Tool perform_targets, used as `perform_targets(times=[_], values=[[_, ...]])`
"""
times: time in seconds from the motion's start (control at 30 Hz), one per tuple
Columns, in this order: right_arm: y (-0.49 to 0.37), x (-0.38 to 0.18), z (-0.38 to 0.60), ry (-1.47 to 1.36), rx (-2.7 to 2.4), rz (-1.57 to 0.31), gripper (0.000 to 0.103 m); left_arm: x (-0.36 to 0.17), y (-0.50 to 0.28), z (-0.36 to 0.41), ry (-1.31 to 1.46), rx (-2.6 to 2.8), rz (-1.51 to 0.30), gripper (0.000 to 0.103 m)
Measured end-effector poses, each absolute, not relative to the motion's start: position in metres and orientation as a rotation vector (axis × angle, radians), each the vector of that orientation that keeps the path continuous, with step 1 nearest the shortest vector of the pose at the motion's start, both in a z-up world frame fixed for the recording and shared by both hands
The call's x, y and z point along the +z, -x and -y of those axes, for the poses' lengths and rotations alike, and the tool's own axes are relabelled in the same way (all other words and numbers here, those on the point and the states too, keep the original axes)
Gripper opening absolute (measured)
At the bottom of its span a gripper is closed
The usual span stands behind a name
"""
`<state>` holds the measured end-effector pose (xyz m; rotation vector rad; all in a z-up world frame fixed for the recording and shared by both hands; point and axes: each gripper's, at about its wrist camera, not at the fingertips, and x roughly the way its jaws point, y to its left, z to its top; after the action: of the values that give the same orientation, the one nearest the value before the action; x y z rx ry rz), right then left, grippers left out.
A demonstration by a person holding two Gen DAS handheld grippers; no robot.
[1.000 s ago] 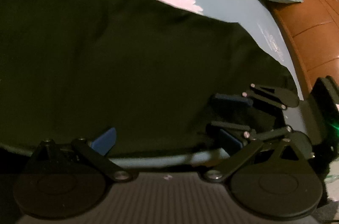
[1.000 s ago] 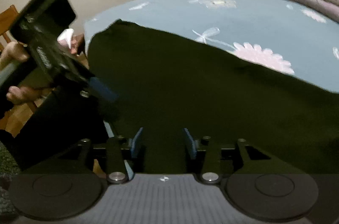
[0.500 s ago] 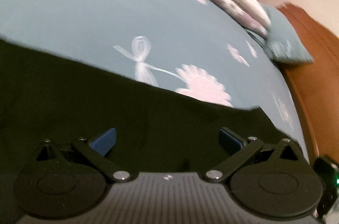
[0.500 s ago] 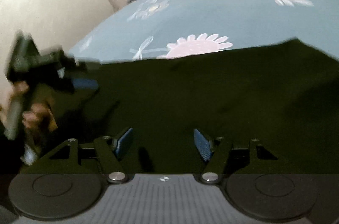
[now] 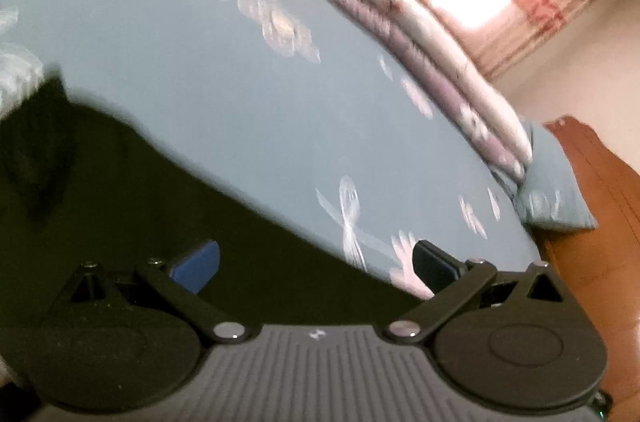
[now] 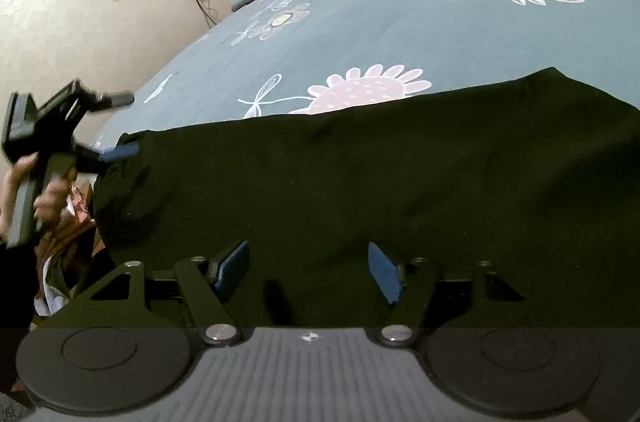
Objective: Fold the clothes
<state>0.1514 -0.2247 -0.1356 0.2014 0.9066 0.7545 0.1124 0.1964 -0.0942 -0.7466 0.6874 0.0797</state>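
**Dark garment lies flat on the bed, both grippers open and empty**

In the right wrist view, at 9 o'clock, the left gripper (image 6: pixel 116 126) reaches to the left corner of the dark garment (image 6: pixel 360 182); its fingers stand wide apart and hold nothing. The garment lies spread over the near part of the blue flowered bedsheet (image 6: pixel 400 14), from 9 o'clock to 3 o'clock. At 6 o'clock the right gripper (image 6: pixel 308 272) hovers over the near hem, its blue pads apart, nothing between them.

I judge the cloth to be soft, light and limp; it will sag and wrinkle when lifted. The best hold is probably at the two corners of one edge, pinching the hem.
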Motion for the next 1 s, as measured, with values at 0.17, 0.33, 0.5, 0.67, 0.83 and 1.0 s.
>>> perform_targets(times=[0.17,0.33,0.5,0.67,0.83,1.0], values=[[-0.150,-0.134,0.224,-0.193,0.759,-0.906,0.073,-0.120,-0.111,-0.231,0.770,0.280,-0.747,0.102],[-0.150,-0.133,0.222,-0.181,0.759,-0.905,0.075,-0.126,-0.091,-0.242,0.696,0.445,-0.761,0.102],[-0.148,-0.132,0.219,-0.165,0.758,-0.900,0.077,-0.102,-0.093,-0.237,0.692,0.373,-0.750,0.102],[-0.148,-0.132,0.219,-0.163,0.758,-0.898,0.077,-0.096,-0.129,-0.239,0.646,0.278,-0.775,0.102],[-0.147,-0.131,0.219,-0.159,0.757,-0.899,0.077,-0.110,-0.148,-0.275,0.643,0.392,-0.795,0.098],[-0.147,-0.129,0.217,-0.142,0.752,-0.902,0.077,-0.088,-0.121,-0.284,0.739,0.358,-0.754,0.097]])
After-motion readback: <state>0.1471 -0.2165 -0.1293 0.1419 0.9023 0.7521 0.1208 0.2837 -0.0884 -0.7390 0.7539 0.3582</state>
